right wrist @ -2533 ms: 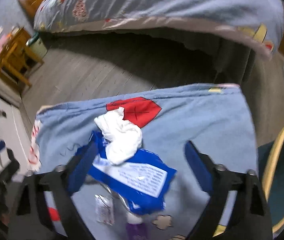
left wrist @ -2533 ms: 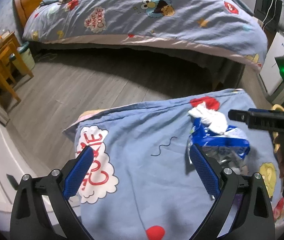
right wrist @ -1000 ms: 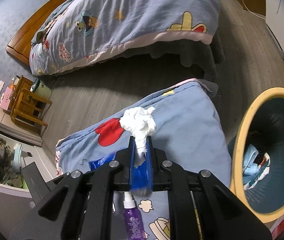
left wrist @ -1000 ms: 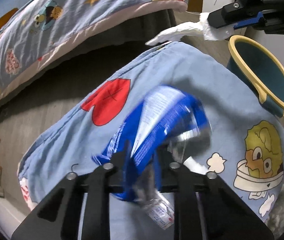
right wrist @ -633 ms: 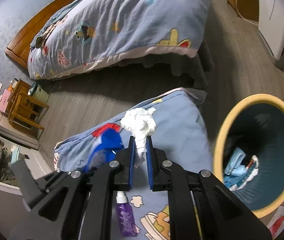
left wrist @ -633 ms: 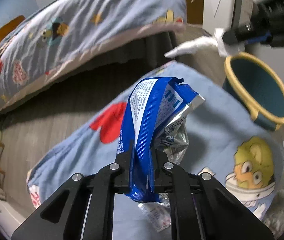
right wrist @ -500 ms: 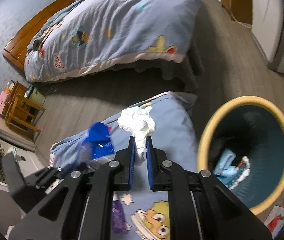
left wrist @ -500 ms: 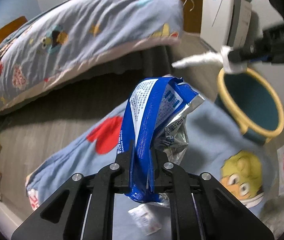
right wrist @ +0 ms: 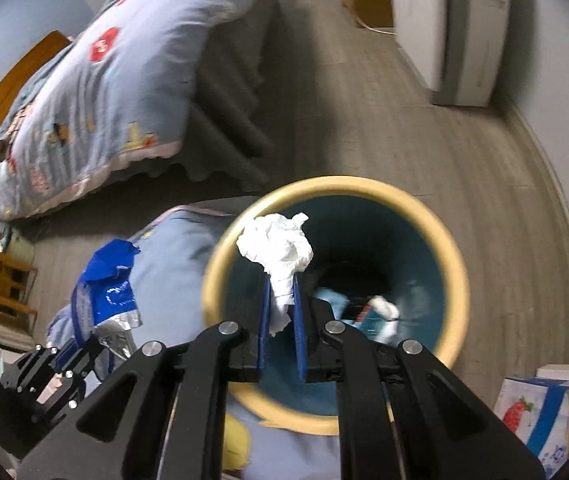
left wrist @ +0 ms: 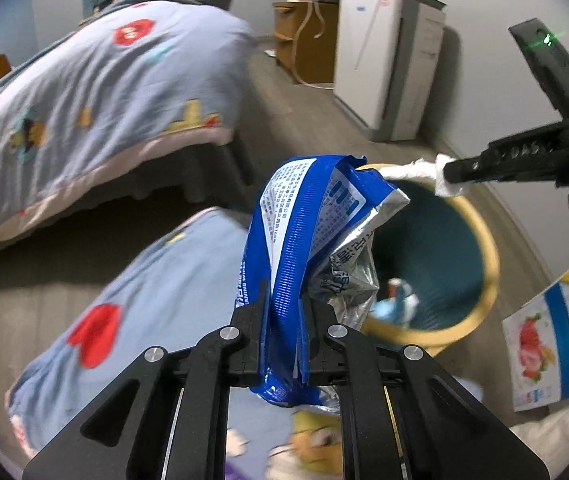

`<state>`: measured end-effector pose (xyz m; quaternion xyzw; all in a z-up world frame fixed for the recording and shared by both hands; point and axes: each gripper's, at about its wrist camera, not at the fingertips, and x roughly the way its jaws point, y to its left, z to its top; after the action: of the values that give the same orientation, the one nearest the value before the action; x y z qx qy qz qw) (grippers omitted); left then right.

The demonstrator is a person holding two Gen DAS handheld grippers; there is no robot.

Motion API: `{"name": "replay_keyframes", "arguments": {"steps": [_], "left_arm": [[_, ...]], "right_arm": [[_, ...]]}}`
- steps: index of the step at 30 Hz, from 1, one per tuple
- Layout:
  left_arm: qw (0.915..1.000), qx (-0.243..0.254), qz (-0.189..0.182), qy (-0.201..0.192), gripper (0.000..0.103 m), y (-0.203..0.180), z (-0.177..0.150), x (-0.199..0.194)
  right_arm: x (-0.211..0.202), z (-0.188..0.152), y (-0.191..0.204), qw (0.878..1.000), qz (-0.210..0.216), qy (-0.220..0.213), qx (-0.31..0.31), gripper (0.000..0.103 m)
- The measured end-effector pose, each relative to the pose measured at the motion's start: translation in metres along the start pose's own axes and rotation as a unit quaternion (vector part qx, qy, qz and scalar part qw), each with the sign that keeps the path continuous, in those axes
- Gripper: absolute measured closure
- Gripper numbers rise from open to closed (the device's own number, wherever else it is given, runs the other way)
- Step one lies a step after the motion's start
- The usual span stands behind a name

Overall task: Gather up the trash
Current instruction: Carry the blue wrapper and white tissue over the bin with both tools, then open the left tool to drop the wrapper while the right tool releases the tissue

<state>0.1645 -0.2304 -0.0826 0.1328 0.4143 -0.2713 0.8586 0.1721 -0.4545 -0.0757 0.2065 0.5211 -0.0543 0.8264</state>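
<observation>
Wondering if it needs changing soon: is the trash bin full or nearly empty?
Mostly empty. The right wrist view looks down into the bin: bare teal walls, only a few scraps at the bottom.

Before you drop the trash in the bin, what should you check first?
1. Right gripper shut on the white tissue: ok.
2. Tissue over the mouth of the bin: ok in the right wrist view, near its left rim.
3. Left gripper shut on the blue snack bag: ok.
4. Snack bag over the bin: not ok; the right wrist view shows it off to the left, above the blue blanket.
5. Room left in the bin: ok; only some trash lies at the bottom.
6. The two grippers apart from each other: ok.
</observation>
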Motion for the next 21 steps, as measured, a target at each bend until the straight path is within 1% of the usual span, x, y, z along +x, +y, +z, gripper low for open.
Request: {"name": "replay_keyframes", "arguments": {"steps": [3,6,9,11,13,14,17,19,20,21], "left_arm": [[0.9998,0.013,-0.013,0.003,0.091,-0.023,0.008,0.012],[0.9995,0.019,-0.024,0.008,0.091,-0.041,0.012,0.025],[0.9990,0.021,-0.038,0.009,0.090,-0.053,0.014,0.033],[0.9989,0.020,-0.041,0.008,0.089,-0.057,0.014,0.035],[0.9987,0.019,-0.046,0.006,0.084,-0.060,0.015,0.036],[0.9988,0.021,-0.045,0.005,0.078,-0.062,0.015,0.037],[0.9987,0.022,-0.046,0.001,0.064,-0.064,0.015,0.035],[0.9988,0.023,-0.043,0.001,0.061,-0.064,0.016,0.033],[0.9989,0.024,-0.041,0.001,0.060,-0.063,0.015,0.032],[0.9990,0.024,-0.038,0.000,0.057,-0.062,0.015,0.029]], "right_arm": [[0.004,0.001,-0.022,1.000,-0.008,0.010,0.016,0.093],[0.007,0.001,-0.035,0.999,-0.014,0.014,0.025,0.093],[0.007,0.001,-0.047,0.999,-0.014,0.018,0.035,0.093],[0.007,0.002,-0.051,0.999,-0.014,0.016,0.039,0.092],[0.007,0.002,-0.054,0.999,-0.014,0.018,0.043,0.092],[0.007,0.003,-0.054,0.999,-0.015,0.019,0.044,0.091],[0.006,0.002,-0.060,0.998,-0.015,0.018,0.050,0.085],[0.006,0.001,-0.059,0.999,-0.017,0.019,0.049,0.080],[0.006,0.001,-0.058,0.999,-0.019,0.021,0.046,0.076],[0.004,0.000,-0.057,0.999,-0.020,0.020,0.043,0.072]]}}
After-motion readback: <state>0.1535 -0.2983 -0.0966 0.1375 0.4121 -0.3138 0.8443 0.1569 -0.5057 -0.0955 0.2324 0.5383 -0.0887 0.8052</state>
